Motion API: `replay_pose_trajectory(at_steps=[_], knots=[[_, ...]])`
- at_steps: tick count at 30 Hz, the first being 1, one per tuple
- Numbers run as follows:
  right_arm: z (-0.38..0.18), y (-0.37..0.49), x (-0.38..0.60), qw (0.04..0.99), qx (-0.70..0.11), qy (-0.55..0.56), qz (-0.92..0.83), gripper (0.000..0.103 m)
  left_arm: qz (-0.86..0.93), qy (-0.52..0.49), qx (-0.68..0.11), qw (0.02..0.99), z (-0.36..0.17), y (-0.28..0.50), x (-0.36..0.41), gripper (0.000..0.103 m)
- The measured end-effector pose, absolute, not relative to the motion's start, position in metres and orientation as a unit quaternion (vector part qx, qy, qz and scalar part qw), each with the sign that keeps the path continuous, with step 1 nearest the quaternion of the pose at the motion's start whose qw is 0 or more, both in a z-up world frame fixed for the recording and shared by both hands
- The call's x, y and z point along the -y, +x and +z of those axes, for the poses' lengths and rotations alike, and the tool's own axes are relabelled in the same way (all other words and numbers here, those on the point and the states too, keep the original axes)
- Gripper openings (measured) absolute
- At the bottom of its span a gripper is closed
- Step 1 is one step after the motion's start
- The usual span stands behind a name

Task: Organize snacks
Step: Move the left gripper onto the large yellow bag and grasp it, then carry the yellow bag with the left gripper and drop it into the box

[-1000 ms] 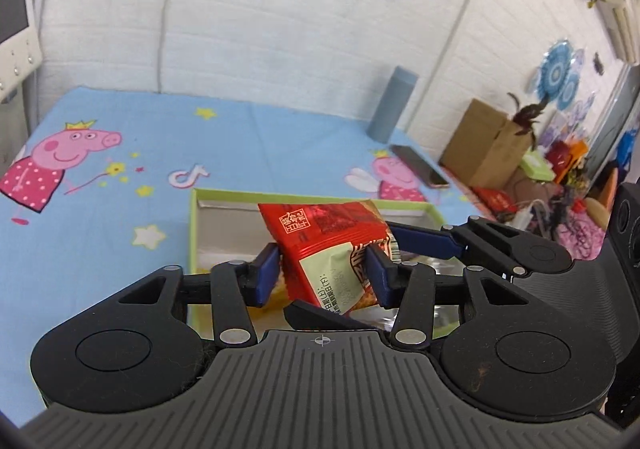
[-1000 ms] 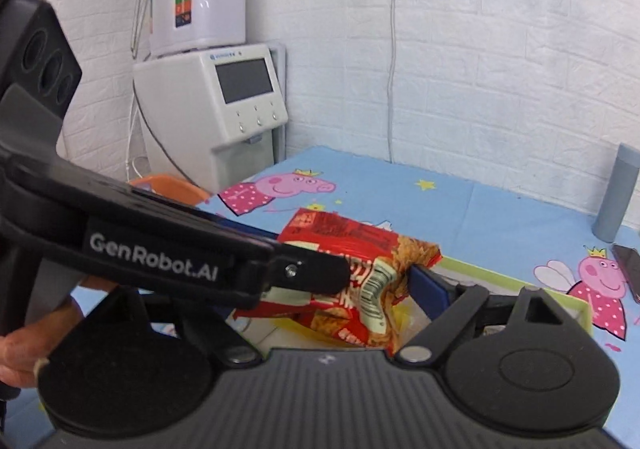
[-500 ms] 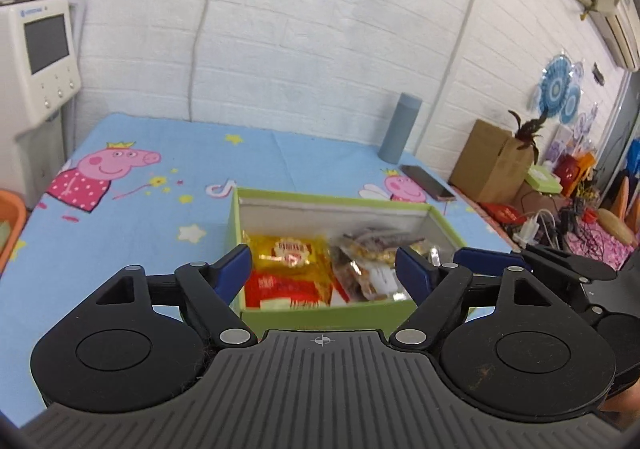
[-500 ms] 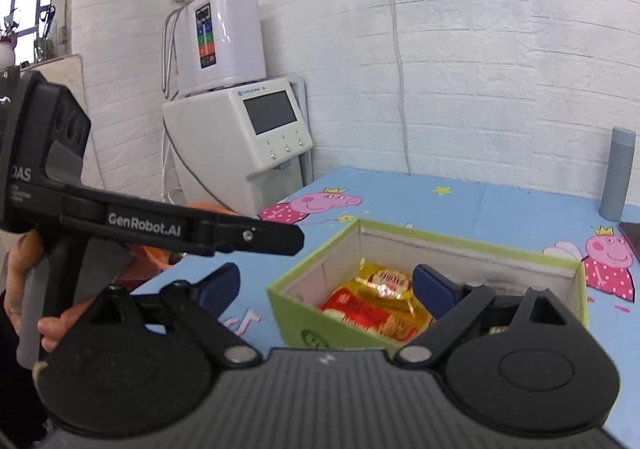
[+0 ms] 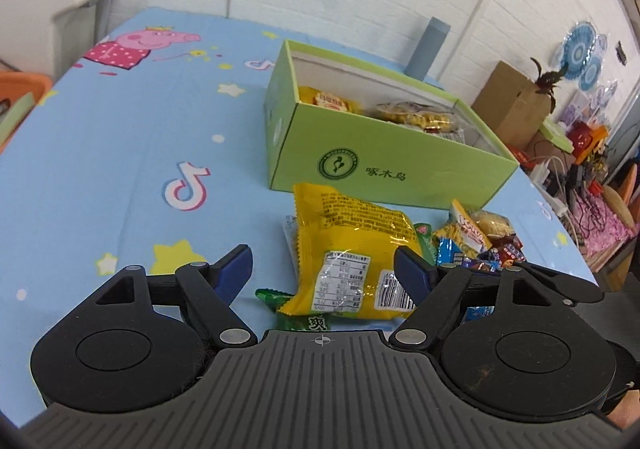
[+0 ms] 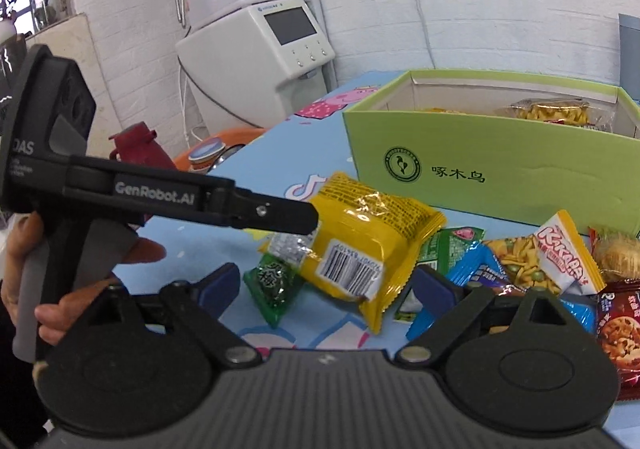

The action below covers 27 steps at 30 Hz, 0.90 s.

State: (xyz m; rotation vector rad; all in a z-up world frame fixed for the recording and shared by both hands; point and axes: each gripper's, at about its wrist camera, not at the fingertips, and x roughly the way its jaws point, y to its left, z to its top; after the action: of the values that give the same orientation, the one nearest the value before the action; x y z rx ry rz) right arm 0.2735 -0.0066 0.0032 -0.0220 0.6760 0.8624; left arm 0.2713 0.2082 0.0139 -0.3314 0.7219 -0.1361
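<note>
Both claws stand spread and empty: the left gripper (image 5: 323, 264) hangs over the front of the loose pile with the big yellow packet (image 5: 352, 249) lying between its blue pads, untouched as far as I can see, and the right gripper (image 6: 328, 291) comes at the same packet (image 6: 368, 245) from the other side, jaws wide, nothing pinched. Under and beside the yellow packet lie small green sachets (image 6: 272, 285), and further right a heap of mixed snacks (image 6: 556, 257): a blue wrapper, a white and orange bag, a brown cookie pack. Just behind the pile sits the green box (image 5: 384, 165) on the blue cartoon tablecloth (image 5: 120, 153), open at the top, with a yellow pack and a clear bag of golden snacks already inside. So I'd say the sorting is under way but well short of done: a few items are boxed, the heap outside is the larger share, and the yellow packet looks like the next pick.
</note>
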Motion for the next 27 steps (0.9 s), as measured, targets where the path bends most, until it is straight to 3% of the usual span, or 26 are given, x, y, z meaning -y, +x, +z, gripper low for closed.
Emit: replay_pose_trajectory(at_steps=[6, 8, 9, 11, 13, 21, 27], knots=[[-0.007, 0.298, -0.006, 0.852, -0.334, 0.004, 0.403, 0.094, -0.089, -0.177, -0.373, 0.906, -0.001, 0.299, -0.213, 0.067], [-0.008, 0.301, -0.010, 0.850, -0.335, 0.007, 0.406, 0.094, -0.109, -0.196, -0.378, 0.898, -0.005, 0.301, -0.215, 0.054], [-0.009, 0.302, -0.010, 0.849, -0.336, 0.006, 0.408, 0.088, -0.123, -0.209, -0.378, 0.893, -0.006, 0.300, -0.216, 0.035], [-0.009, 0.301, -0.013, 0.851, -0.339, -0.008, 0.401, 0.074, -0.118, -0.212, -0.374, 0.895, -0.003, 0.294, -0.216, 0.026], [-0.003, 0.296, -0.008, 0.850, -0.334, -0.004, 0.407, 0.072, -0.118, -0.209, -0.364, 0.900, 0.004, 0.286, -0.213, 0.015], [0.039, 0.280, 0.002, 0.872, -0.276, -0.015, 0.403, 0.074, -0.131, -0.193, -0.308, 0.922, 0.054, 0.274, -0.195, 0.014], [0.073, 0.308, 0.003, 0.887, -0.237, -0.048, 0.393, 0.076, -0.133, -0.183, -0.276, 0.934, 0.089, 0.310, -0.189, 0.016]])
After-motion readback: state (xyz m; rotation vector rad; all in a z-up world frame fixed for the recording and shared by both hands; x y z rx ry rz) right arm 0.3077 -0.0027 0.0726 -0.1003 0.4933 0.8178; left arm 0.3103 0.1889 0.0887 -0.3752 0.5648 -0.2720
